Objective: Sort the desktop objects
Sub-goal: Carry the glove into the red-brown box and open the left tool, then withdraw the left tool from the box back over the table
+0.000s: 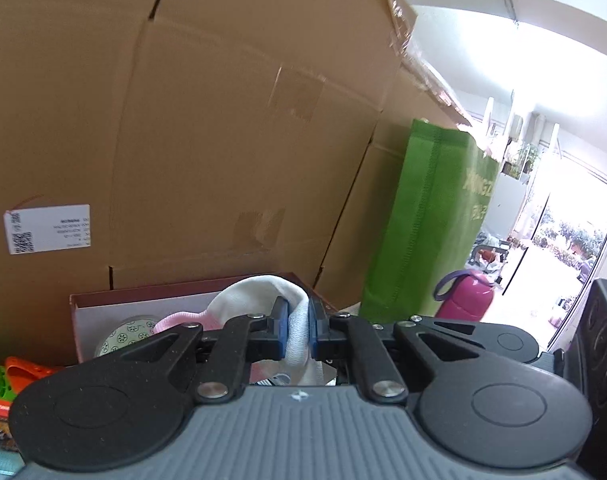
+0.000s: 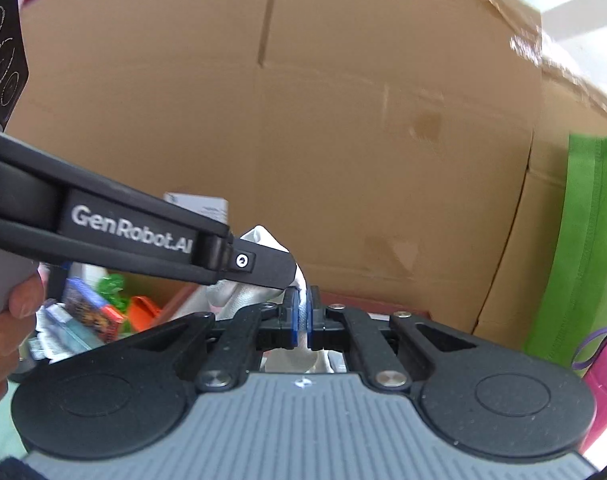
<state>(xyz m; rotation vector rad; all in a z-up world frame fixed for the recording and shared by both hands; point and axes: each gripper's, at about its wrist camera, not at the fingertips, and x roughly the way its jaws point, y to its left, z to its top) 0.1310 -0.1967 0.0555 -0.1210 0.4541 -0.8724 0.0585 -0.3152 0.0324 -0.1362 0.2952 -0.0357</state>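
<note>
A wall of cardboard boxes (image 1: 231,120) is filling the background, with a green bag (image 1: 427,220) and a pink bottle (image 1: 469,294) standing to the right, and bright daylight is coming in from an open doorway further right. Low at the left, small colourful things (image 2: 99,308) are lying in a heap, and an open shoebox (image 1: 143,304) is being seen just in front of the boxes; a patterned bowl (image 1: 127,334) and something pink are lying inside it.

A white cloth (image 1: 263,292), perhaps a sock, is being held by both tools at once. The left hand-held gripper (image 1: 298,330) is clenched on one part of it, and the right hand-held gripper (image 2: 302,322) is clenched on another part, with only a thin fold between its blue pads. In the right view the left tool is being seen crossing from the left, its tip touching the cloth just above the right pads, so the two tips are very close together. The cloth is hanging over and just before the shoebox, directly ahead of both tools; its long axis cannot be told, because it is bunched.

Both tools are being pointed a little downward toward the shoebox. A thumb (image 2: 23,296) of the person is being seen on the left tool's handle. Probably the cloth is being carried to the shoebox, which is judged nearer to the left one.
</note>
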